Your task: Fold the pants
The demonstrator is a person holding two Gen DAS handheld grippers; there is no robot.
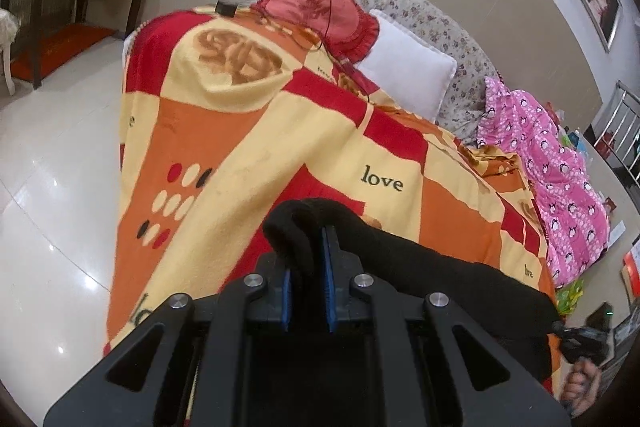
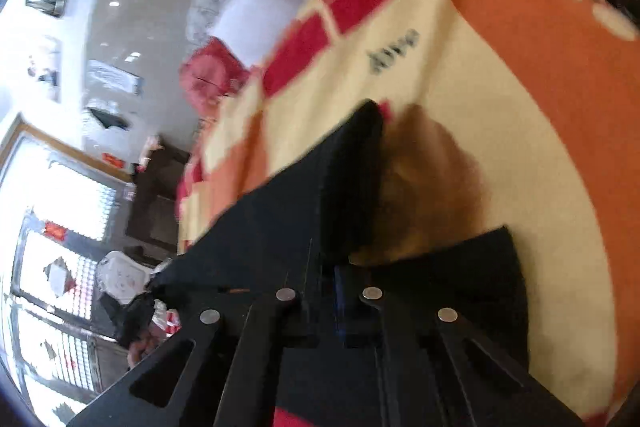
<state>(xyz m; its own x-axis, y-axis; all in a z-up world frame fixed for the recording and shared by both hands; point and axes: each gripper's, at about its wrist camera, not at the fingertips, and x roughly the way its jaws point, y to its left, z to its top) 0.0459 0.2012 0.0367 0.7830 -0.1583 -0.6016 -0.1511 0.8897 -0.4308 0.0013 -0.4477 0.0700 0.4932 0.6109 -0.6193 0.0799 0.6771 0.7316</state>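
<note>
The black pants lie on the bed, spread over the orange, cream and red blanket, on the near part of it, well away from the white pillow. The left gripper has its fingers clenched on a bunched fold of the cloth, which curls over the tips. The right gripper looks closed on another part of the pants; that view is blurred, so the hold itself is hard to confirm.

The cloth appears thick, soft and limp, light enough to lift but prone to sag and bunch. It should not slip easily from the pads. Taking hold at the edges or corners, such as the waistband and hems, would probably keep each fold flat.
</note>
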